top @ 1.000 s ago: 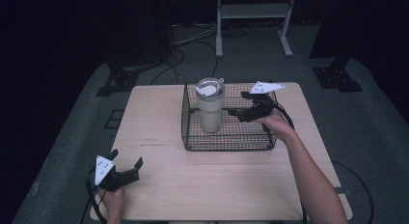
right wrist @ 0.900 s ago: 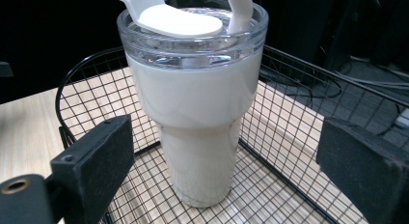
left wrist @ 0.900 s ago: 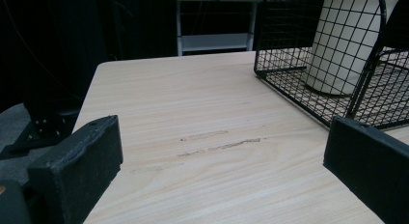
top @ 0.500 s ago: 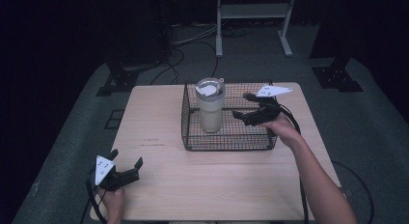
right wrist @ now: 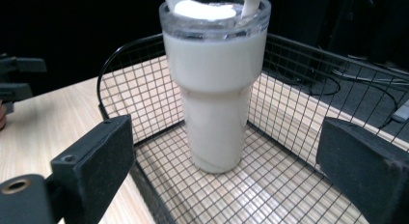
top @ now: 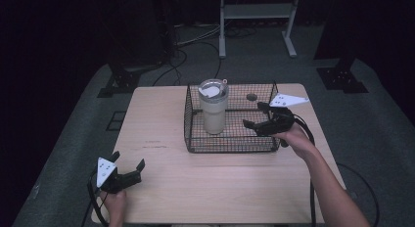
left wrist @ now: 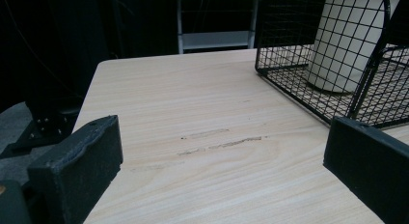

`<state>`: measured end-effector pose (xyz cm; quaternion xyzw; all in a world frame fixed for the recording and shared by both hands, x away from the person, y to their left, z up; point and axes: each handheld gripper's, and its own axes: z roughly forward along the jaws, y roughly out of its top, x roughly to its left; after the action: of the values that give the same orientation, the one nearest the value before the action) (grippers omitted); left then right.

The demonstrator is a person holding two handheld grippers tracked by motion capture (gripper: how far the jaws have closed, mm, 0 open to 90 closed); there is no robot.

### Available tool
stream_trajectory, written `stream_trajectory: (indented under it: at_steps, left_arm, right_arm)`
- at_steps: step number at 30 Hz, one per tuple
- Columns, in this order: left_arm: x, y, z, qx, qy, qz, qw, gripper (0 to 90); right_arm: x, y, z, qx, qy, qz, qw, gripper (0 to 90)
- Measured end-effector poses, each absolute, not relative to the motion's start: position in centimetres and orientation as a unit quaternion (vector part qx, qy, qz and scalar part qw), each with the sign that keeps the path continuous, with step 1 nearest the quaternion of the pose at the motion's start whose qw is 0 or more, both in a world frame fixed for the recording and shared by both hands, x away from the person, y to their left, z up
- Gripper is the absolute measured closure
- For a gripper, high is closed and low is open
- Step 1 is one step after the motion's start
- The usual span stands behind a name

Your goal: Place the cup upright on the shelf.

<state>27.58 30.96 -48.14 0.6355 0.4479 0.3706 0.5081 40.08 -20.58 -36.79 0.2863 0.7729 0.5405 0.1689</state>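
A cream tumbler (top: 214, 109) with a clear lid stands upright in the left part of a black wire basket (top: 230, 144) on the wooden table (top: 195, 188). My right gripper (top: 255, 115) hangs open over the basket's right side, jaws pointing left at the tumbler (right wrist: 215, 89), apart from it. In the right gripper view the basket's wire wall (right wrist: 115, 79) curves behind the cup. My left gripper (top: 128, 167) rests open near the table's front left corner, nothing between its jaws. The left gripper view shows the basket (left wrist: 289, 84) and tumbler (left wrist: 345, 40) far off to the right.
A small dark round hole (top: 251, 97) sits in the tabletop behind the basket. Faint scuff marks (left wrist: 222, 139) cross the wood in front of the left gripper. A white metal frame (top: 257, 21) and cables lie on the floor beyond the table.
The right gripper has drawn back to the right, away from the tumbler, still open. The left gripper has stayed put.
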Motion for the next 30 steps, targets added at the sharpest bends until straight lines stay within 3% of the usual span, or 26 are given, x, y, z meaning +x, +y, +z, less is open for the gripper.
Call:
stream_trajectory:
  at_steps: [30]
  left_arm:
    - [27.5, 30.9, -48.1, 0.636, 0.447, 0.374, 0.506, 0.0]
  right_arm:
    - [35.7, -23.0, -38.2, 0.277, 0.780, 0.538, 0.163, 5.6]
